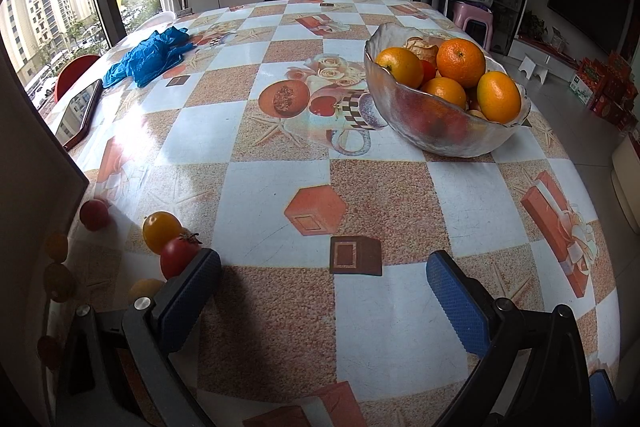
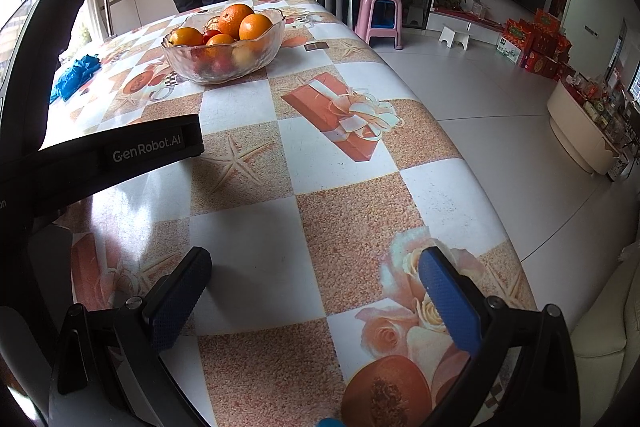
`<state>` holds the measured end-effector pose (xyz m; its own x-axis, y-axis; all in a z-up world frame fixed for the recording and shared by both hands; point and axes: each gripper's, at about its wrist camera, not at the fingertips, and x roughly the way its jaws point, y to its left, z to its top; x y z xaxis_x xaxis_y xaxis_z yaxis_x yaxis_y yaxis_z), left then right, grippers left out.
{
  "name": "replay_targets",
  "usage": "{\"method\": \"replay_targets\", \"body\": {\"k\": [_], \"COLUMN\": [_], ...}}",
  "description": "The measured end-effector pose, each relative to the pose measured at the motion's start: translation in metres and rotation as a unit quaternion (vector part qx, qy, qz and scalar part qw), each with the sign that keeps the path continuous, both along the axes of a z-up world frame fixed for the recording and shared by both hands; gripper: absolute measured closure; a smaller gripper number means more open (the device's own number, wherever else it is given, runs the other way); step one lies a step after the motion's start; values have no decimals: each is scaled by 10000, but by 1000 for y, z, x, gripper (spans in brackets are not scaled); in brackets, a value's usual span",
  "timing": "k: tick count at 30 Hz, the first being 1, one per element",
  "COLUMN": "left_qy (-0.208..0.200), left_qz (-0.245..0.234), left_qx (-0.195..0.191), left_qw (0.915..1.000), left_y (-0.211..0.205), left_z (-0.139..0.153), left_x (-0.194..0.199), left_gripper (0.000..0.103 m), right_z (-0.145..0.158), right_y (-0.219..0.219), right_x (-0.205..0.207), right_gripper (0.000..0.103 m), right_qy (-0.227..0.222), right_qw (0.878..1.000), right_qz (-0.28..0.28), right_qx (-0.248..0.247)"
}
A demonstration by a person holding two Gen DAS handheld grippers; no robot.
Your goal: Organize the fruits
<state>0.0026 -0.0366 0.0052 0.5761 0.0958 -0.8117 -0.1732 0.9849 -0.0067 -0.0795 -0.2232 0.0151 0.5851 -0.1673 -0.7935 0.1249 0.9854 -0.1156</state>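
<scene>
Toward the far right corner of the tabletop (image 1: 256, 195) stands a glass bowl (image 1: 436, 123) heaped with oranges (image 1: 460, 62).
Near the left edge lie a yellow tomato (image 1: 160, 230), a red tomato (image 1: 176, 255) touching it, and another red fruit (image 1: 94, 214) a little apart. The left gripper (image 1: 322, 277) hovers with fingers apart, its left pad (image 1: 192, 291) just beside the red tomato; the right gripper (image 2: 314, 277) hangs wide apart above the near right corner, holding nothing. Blue gloves (image 1: 150, 55) and a tablet (image 1: 78, 113) sit at the far left.

Four oranges (image 1: 460, 62), perhaps three tomatoes (image 1: 178, 255), one bowl (image 1: 424, 123).
</scene>
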Motion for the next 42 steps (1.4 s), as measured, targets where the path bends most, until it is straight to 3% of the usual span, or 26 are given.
{"method": "replay_targets", "body": {"k": [42], "left_qy": [-1], "left_qz": [1], "left_qx": [-2], "left_qw": [10000], "left_y": [2], "left_z": [1], "left_x": [-1], "left_gripper": [0], "right_z": [0], "right_y": [3], "right_x": [1], "right_gripper": [0], "right_qy": [-11], "right_qw": [10000], "right_qz": [55], "right_qx": [30]}}
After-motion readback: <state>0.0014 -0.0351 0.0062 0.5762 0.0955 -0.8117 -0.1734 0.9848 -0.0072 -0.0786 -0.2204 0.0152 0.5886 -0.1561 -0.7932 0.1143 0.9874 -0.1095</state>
